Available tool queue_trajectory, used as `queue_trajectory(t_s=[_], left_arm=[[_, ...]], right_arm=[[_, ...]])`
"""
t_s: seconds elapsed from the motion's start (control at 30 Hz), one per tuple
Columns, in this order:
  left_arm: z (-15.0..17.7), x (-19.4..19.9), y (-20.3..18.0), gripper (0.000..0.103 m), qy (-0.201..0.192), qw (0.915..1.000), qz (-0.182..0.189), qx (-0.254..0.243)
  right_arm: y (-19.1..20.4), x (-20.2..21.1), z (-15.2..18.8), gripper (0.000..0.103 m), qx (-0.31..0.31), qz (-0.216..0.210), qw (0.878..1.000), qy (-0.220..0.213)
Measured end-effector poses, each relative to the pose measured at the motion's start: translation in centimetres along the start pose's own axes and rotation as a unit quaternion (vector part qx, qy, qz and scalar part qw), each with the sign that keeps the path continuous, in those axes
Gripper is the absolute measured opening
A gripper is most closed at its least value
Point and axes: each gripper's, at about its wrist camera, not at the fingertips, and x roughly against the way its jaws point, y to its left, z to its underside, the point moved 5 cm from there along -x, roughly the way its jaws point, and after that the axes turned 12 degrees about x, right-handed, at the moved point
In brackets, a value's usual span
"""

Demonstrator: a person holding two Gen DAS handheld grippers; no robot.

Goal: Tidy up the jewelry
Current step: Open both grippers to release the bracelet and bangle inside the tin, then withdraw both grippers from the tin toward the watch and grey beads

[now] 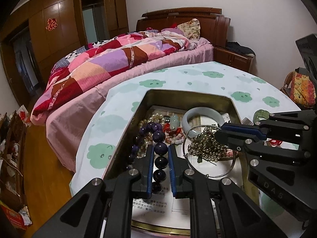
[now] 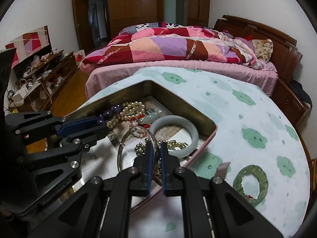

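A metal tin [image 1: 190, 95] [image 2: 198, 111] on the table holds the jewelry. My left gripper [image 1: 160, 148] is shut on a string of large dark purple beads [image 1: 160, 148], also seen in the right wrist view [image 2: 108, 112]. My right gripper [image 2: 156, 144] [image 1: 217, 133] is shut on a bunch of small gold beads [image 1: 206, 146] [image 2: 174, 144] beside a thin silver bangle [image 2: 122, 144]. A pale jade bangle [image 1: 200, 115] [image 2: 174, 132], pearl strands [image 2: 130, 109] and a jade pendant [image 2: 146, 119] lie in the tin.
A green bead bracelet [image 2: 250, 184] and a small card [image 2: 222, 169] lie on the cloud-print tablecloth [image 2: 247, 109] right of the tin. A bed with a patchwork quilt [image 1: 118, 59] stands close behind the table. A cluttered shelf [image 2: 39, 75] stands at the left.
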Motion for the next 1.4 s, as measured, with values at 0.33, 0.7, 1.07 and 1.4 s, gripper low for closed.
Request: queue_trajectory(t_s=[0.33, 0.7, 1.07, 1.4], left_arm=[[0.4, -0.3, 0.4, 0.014, 0.005, 1.0000, -0.003, 0.005], [0.6, -0.4, 0.3, 0.016, 0.009, 0.9998, -0.015, 0.005], [0.0, 1.4, 0.9, 0.053, -0.015, 0.9992, -0.033, 0.018], [0.2, 1.5, 0.8, 0.054, -0.014, 0.9989, -0.041, 0.016]], right_arm=[[1.0, -0.4, 0.3, 0.009, 0.014, 0.010, 1.000, 0.005], [1.1, -0.4, 0.2, 0.010, 0.005, 0.001, 1.000, 0.000], [-0.1, 0.6, -0.2, 0.038, -0.018, -0.001, 1.000, -0.017], [-0.4, 1.0, -0.2, 0.041, -0.016, 0.003, 1.000, -0.021]])
